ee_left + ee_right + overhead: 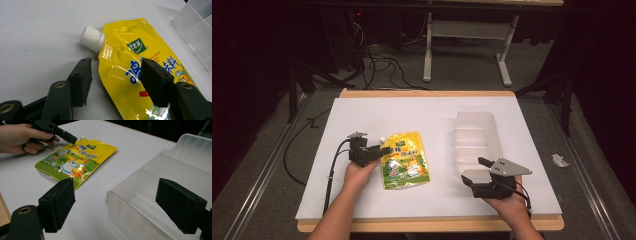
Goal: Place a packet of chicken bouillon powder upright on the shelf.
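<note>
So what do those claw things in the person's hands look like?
Each tool is black, with two flat, blocky jaws on arms joined by brass-coloured rivets. The left tool trails a black cable down the table. The right tool carries a grey three-cornered plate on top. The forearms are bare, no sleeves.

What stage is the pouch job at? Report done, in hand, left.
Done: nothing stowed; the yellow pouch lies flat on the table, outside the clear bin. In hand: the left gripper straddles the pouch's edge, open; the right gripper waits open at the bin's corner. Left: probably grasp, lift, place inside.
</note>
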